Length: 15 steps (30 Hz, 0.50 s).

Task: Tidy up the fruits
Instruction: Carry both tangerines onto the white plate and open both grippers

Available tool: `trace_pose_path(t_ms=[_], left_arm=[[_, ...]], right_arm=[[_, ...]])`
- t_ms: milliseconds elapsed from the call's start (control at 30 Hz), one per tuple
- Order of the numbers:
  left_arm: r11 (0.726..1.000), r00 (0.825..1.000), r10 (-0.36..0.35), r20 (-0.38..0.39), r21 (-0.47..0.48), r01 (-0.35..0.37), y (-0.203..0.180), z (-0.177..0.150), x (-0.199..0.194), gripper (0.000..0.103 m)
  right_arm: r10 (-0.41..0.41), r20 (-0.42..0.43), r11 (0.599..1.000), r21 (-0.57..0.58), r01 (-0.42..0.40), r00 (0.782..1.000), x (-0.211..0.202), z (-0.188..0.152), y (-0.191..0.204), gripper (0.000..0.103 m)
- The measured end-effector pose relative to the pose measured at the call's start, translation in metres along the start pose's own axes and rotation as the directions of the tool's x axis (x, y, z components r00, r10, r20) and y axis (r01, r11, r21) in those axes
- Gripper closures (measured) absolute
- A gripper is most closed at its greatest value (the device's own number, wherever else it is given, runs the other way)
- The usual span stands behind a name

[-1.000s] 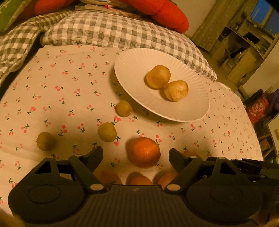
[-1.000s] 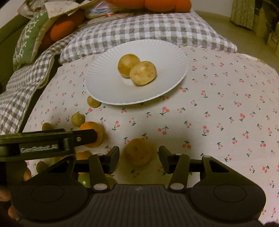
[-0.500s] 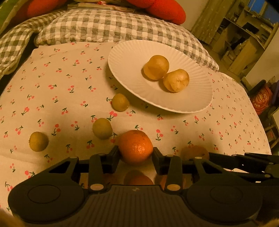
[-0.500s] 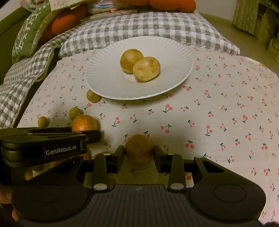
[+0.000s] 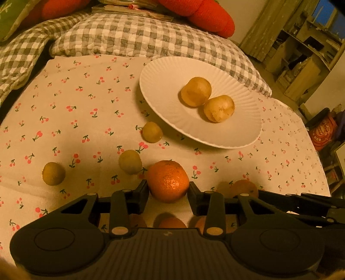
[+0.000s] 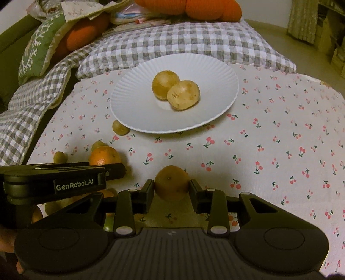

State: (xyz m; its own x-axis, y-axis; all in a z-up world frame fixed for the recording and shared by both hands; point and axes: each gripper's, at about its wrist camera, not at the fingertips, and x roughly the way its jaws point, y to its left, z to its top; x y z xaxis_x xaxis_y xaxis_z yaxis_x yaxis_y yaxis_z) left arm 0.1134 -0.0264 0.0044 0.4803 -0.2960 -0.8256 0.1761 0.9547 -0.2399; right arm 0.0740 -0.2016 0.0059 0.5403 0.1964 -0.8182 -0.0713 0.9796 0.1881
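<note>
My left gripper [image 5: 168,189] is shut on a bright orange [image 5: 167,181], held just above the cherry-print cloth. My right gripper [image 6: 171,187] is shut on a duller orange [image 6: 171,182]. A white fluted plate [image 5: 168,90] holds two tan round fruits [image 5: 195,92] [image 5: 219,108]; the plate also shows in the right wrist view [image 6: 133,94]. Three small green-yellow fruits [image 5: 152,132] [image 5: 130,162] [image 5: 53,173] lie on the cloth left of the plate. More oranges [image 5: 172,223] lie under the left gripper, partly hidden.
A grey checked quilt [image 6: 183,41] and orange cushions [image 5: 207,15] lie behind the plate. The left gripper's body [image 6: 54,185] crosses the lower left of the right wrist view. Shelves [image 5: 301,64] and a drop-off edge lie at the right.
Both grippers closed from open onto their oranges and now hold them. Both views have drawn slightly nearer the plate.
</note>
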Motion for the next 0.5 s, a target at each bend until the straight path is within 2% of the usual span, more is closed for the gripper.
trace_pose_path(t_ms=[300, 500], left_arm=[[1.0, 0.999, 0.01, 0.035, 0.014, -0.011, -0.003, 0.004, -0.015, 0.076], [1.0, 0.997, -0.015, 0.072, 0.003, 0.015, -0.003, 0.009, -0.029, 0.076]], right_arm=[[0.013, 0.039, 0.999, -0.032, -0.012, 0.999, -0.009, 0.004, 0.003, 0.071], [0.037, 0.09, 0.999, -0.031, -0.034, 0.995, -0.024, 0.01, 0.0, 0.071]])
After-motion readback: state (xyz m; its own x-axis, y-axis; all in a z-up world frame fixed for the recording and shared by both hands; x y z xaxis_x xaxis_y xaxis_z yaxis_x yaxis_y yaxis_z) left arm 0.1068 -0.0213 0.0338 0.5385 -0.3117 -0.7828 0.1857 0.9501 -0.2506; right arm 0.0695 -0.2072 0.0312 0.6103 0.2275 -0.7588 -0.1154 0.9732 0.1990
